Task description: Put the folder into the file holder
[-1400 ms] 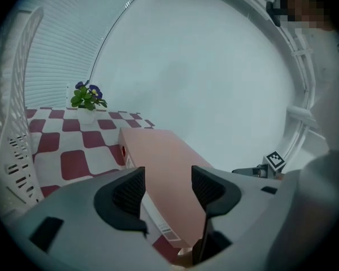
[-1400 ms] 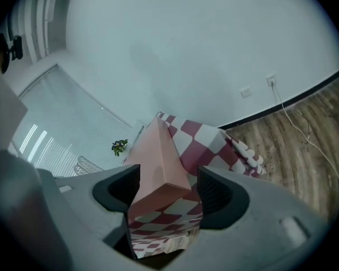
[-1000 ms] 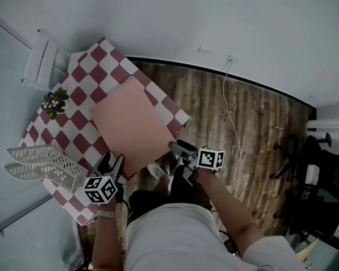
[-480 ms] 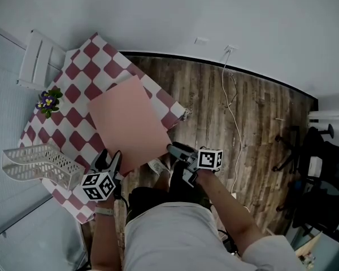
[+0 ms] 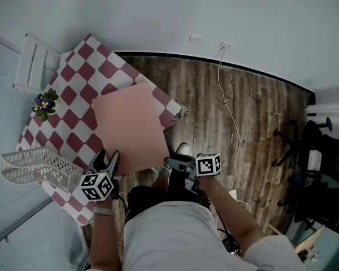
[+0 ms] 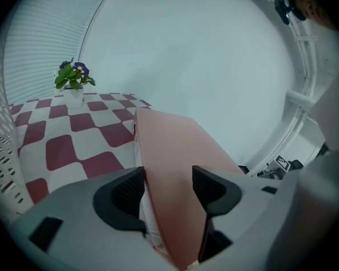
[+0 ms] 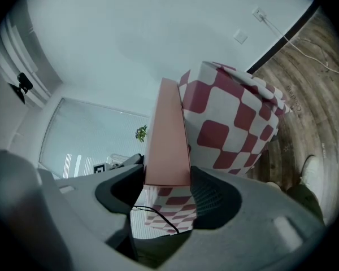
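Note:
A pink folder [image 5: 130, 126] lies tilted over the checkered table [image 5: 68, 97], with its near edge past the table's front. My left gripper [image 5: 109, 158] holds its near left corner. In the left gripper view the folder [image 6: 169, 145] fills the gap between the pads of the left gripper [image 6: 168, 185]. My right gripper [image 5: 170, 164] is at the near right corner. Its jaws have just been closing, and the folder [image 7: 168, 134] spans the gap between the pads of the right gripper [image 7: 166, 188]. The white mesh file holder [image 5: 37, 165] stands on the table left of my left gripper.
A white slatted rack [image 5: 33, 64] and a small potted plant [image 5: 43, 103] sit at the table's far left. Wooden floor [image 5: 243, 134] stretches to the right, crossed by a white cable [image 5: 230, 109], with an office chair [image 5: 319, 168] at the far right.
My right gripper has moved toward me with the folder's near right corner, and the folder has swung round a little. The left gripper has stayed in place.

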Tool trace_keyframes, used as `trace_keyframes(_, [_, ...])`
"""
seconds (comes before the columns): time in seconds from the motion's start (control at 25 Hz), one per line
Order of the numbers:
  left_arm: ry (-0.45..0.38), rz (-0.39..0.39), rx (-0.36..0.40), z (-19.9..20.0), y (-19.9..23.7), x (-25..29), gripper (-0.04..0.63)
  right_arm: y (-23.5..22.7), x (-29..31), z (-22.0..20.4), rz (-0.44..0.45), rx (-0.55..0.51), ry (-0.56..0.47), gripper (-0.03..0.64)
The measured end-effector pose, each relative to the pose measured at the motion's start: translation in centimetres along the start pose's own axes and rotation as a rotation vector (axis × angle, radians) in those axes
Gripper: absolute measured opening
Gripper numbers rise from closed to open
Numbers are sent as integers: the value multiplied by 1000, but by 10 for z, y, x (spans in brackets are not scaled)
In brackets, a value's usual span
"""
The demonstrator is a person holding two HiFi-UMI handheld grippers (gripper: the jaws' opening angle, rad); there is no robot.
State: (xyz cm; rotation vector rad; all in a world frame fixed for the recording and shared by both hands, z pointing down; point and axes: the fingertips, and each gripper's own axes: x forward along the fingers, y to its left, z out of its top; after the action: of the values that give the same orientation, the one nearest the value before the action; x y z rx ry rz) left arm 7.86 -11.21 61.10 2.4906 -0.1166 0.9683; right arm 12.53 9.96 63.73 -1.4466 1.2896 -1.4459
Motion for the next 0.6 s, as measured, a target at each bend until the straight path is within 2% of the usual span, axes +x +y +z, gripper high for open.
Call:
trace_keyframes(0.28, [21,-5,5,-5,1,2,247,0,1,-10,-5,-66,109,276])
trace_keyframes(0.6, [-13,31,-46,-12,-1,-14,247,-2,-3,28,12,-87,142,279])
